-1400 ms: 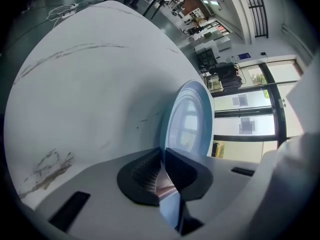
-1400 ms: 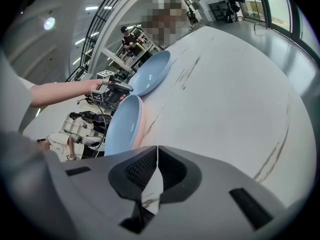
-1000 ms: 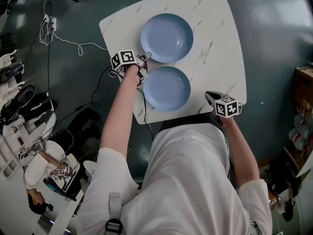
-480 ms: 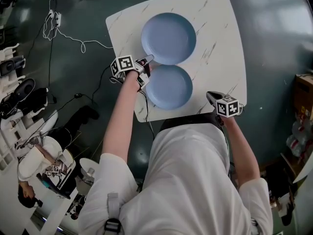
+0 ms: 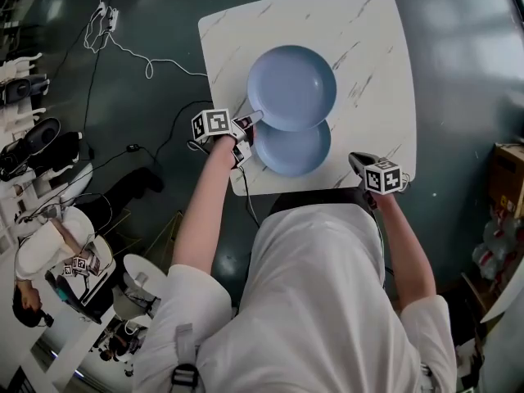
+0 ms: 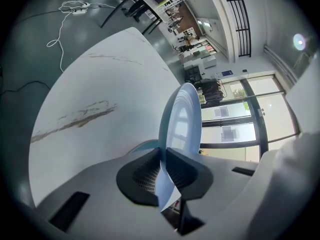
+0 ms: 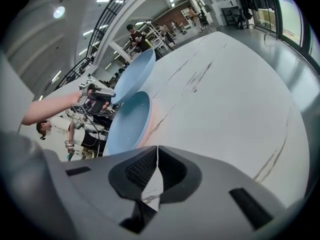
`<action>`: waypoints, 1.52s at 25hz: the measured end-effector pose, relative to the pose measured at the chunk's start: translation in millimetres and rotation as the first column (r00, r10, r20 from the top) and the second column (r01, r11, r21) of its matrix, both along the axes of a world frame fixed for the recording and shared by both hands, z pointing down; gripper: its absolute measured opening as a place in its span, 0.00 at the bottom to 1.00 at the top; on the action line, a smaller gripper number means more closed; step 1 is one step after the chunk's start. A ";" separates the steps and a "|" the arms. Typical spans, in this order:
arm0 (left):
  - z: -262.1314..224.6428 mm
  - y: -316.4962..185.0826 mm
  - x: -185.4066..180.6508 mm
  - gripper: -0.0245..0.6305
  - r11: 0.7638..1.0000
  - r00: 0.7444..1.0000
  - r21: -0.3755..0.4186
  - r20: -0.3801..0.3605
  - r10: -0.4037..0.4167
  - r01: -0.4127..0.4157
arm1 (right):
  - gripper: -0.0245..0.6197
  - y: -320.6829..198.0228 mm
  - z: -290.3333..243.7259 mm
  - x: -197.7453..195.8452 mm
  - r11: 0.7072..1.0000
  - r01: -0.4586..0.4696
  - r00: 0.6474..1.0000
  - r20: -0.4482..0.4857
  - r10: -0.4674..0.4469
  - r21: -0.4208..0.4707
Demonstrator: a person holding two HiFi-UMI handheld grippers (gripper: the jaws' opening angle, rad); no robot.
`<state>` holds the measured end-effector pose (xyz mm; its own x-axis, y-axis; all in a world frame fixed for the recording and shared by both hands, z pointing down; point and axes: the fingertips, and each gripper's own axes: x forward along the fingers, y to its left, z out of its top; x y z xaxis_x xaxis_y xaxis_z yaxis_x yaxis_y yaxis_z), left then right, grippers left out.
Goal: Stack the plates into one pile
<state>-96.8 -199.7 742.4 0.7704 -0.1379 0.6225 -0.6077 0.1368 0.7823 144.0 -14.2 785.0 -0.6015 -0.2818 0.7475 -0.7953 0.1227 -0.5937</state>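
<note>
Two light blue plates are on the white marbled table (image 5: 372,39). My left gripper (image 5: 252,121) is shut on the rim of the upper plate (image 5: 292,87), which is lifted and tilted and overlaps the far part of the lower plate (image 5: 295,151). In the left gripper view the held plate (image 6: 181,119) stands edge-on between the jaws. In the right gripper view the raised plate (image 7: 134,74) hangs over the flat one (image 7: 129,123). My right gripper (image 5: 355,163) is shut and empty at the table's near right edge.
A cable (image 5: 155,68) lies on the dark floor left of the table. A person (image 5: 33,277) sits at a desk at lower left. A cardboard box (image 5: 509,178) stands at the right. The table's right half is bare marble.
My left gripper has lifted the far plate by its rim and carried it toward me, so it now overlaps the near plate. The right gripper has stayed put.
</note>
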 end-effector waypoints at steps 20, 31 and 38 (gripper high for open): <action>26.0 131.6 -42.4 0.11 0.997 1.000 -0.071 0.003 0.013 -0.013 | 0.08 16.0 -14.6 -28.0 0.996 0.088 0.993 -0.076 -0.086 0.028; 37.2 153.2 -42.2 0.11 0.998 1.000 -0.070 -0.004 -0.003 0.003 | 0.08 21.2 -21.9 -30.2 0.993 0.109 0.988 -0.117 -0.105 0.034; 34.0 157.3 -43.5 0.13 1.000 1.000 -0.022 -0.006 0.006 -0.006 | 0.08 28.4 -26.6 -28.3 0.992 0.119 0.984 -0.143 -0.110 0.051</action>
<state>-140.2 -42.3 776.3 0.7748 -0.1198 0.6208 -0.6039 0.1503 0.7828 115.7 14.3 758.4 -0.5228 -0.2634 0.8107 -0.8487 0.2492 -0.4664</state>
